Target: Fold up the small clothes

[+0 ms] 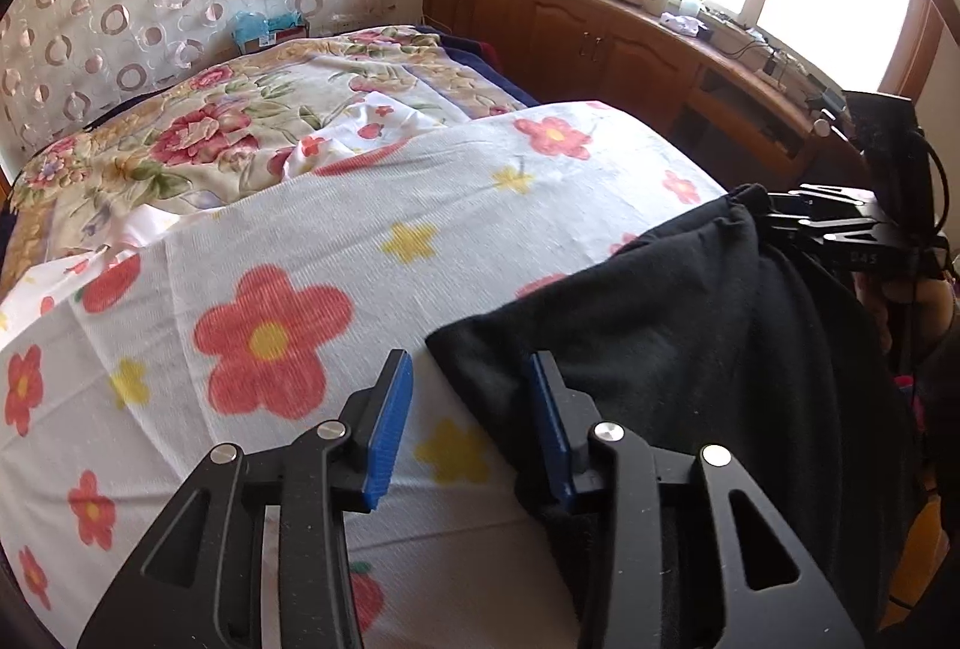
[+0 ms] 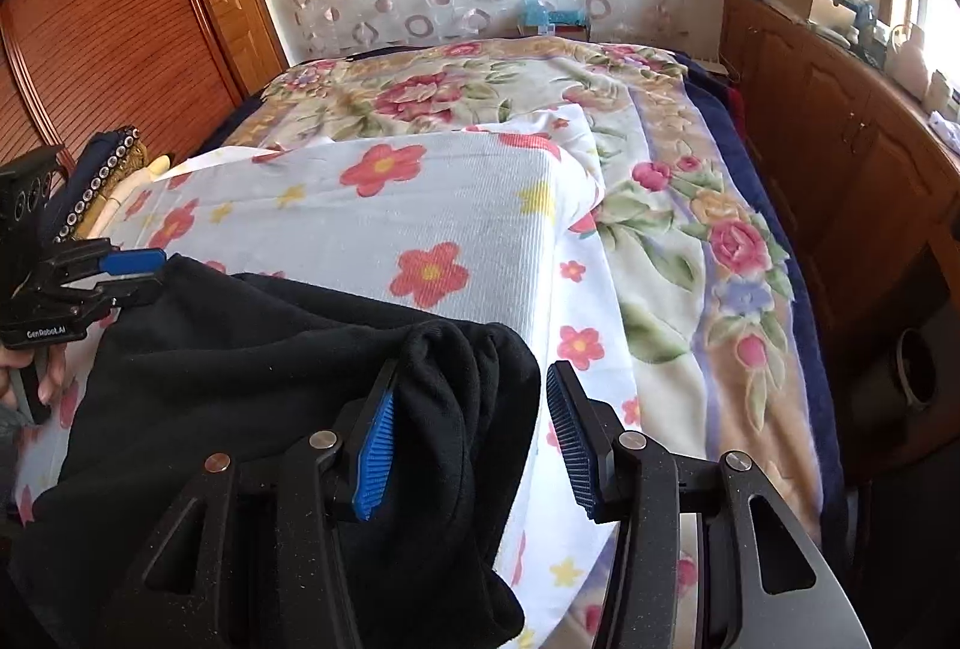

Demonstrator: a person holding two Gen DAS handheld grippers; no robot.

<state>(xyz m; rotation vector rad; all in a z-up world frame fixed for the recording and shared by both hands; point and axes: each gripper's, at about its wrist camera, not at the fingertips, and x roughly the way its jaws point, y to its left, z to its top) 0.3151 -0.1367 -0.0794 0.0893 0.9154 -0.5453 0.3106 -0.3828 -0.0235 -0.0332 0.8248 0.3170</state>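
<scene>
Flanking bed (image 2: pixel 690 241): cabinet (image 2: pixel 840 121) w/ clutter, wardrobe (image 2: pixel 108 19).

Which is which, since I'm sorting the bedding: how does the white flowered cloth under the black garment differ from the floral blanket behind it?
The white flowered cloth has simple flat red and yellow flowers on white; the floral blanket has shaded roses with green leaves on cream. The cloth looks ribbed and thin; the blanket looks plush. The cloth carries the black garment; the blanket does not. Both lie spread on the bed.

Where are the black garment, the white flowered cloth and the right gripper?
black garment (image 2: pixel 252 349): right wrist view, flat middle.
white flowered cloth (image 1: pixel 336 205): left wrist view, bare part.
right gripper (image 2: pixel 468 439): right wrist view, between the fingertips.
</scene>
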